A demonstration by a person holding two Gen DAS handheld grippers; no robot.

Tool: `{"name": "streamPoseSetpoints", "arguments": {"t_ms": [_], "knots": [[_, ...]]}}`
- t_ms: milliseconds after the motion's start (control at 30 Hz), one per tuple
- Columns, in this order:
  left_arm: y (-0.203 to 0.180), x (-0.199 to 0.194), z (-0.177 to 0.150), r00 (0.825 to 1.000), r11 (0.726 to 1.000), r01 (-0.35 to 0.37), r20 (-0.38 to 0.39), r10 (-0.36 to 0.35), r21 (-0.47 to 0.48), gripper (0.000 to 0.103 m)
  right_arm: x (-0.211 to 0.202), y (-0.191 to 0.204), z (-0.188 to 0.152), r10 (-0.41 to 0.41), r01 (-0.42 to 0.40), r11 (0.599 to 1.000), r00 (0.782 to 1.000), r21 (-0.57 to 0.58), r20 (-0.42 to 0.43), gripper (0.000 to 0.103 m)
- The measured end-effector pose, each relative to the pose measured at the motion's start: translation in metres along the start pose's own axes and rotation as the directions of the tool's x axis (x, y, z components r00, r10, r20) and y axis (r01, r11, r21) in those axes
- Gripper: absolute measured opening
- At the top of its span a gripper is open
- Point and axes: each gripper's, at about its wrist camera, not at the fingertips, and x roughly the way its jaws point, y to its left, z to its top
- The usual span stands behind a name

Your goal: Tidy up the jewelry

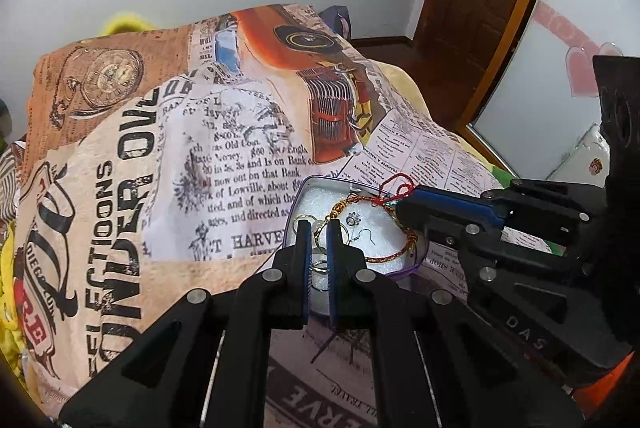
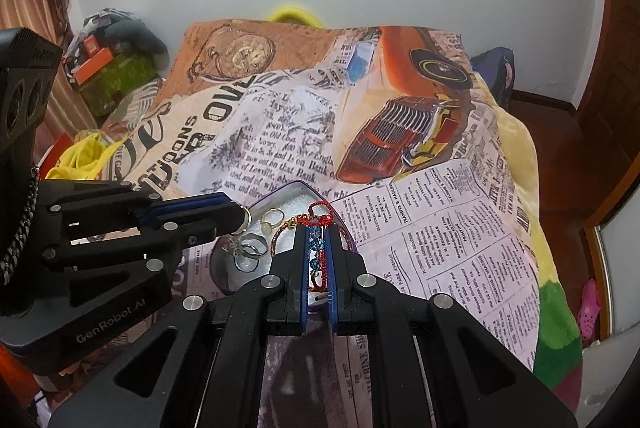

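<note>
Setting: bed under a newspaper-print blanket (image 2: 440, 228); one small tin (image 1: 304, 187) with white padding lying on it, serving as the jewelry holder.
Left gripper (image 1: 319, 228): nearly pressed together, pinching a gold ring (image 2: 245, 218) at its tip, poised over the tin's near edge, probably to drop or lift that ring.
Right gripper (image 2: 316, 234): narrow gap, pinching a red cord (image 2: 322, 214) strung with blue beads (image 2: 316, 246), held above the tin's right side, likely to keep it apart from the rest.
Count inside tin: one red-and-gold twisted bracelet (image 1: 400, 252); at least three more rings (image 2: 250, 248); one hook earring (image 1: 366, 236); exact tally hard to tell, pieces overlapping.
Task stage, by judgement: mid-sorting, most pieces gathered in the tin.
</note>
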Motion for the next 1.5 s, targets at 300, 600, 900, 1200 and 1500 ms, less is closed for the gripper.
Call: {"name": "streamPoseSetpoints", "arguments": {"t_ms": [300,600,900,1200,1500], "knots": [[0.001,0.014,-0.002,0.999,1.0,0.026,-0.039,-0.026,-0.01,0.005,0.013,-0.003,-0.004,0.001,-0.001,1.0,0.999,0.002,-0.045,0.007],[0.001,0.01,-0.007,0.998,1.0,0.027,-0.049,-0.027,-0.014,0.005,0.015,-0.006,-0.004,0.027,-0.025,0.999,0.995,0.028,-0.092,0.008],[-0.001,-0.024,-0.006,1.0,1.0,0.006,0.003,-0.006,-0.022,0.006,-0.015,0.002,0.0,-0.018,0.018,1.0,0.999,0.001,-0.032,0.032],[-0.016,-0.118,-0.003,0.982,0.999,-0.028,0.184,0.031,-0.019,0.007,-0.099,0.014,0.009,-0.084,0.086,0.996,0.985,-0.006,0.15,0.032],[-0.056,-0.236,-0.024,0.886,0.994,-0.111,0.455,0.094,0.012,0.029,-0.219,0.05,-0.003,-0.145,0.164,0.987,0.883,-0.003,0.446,0.032]]}}
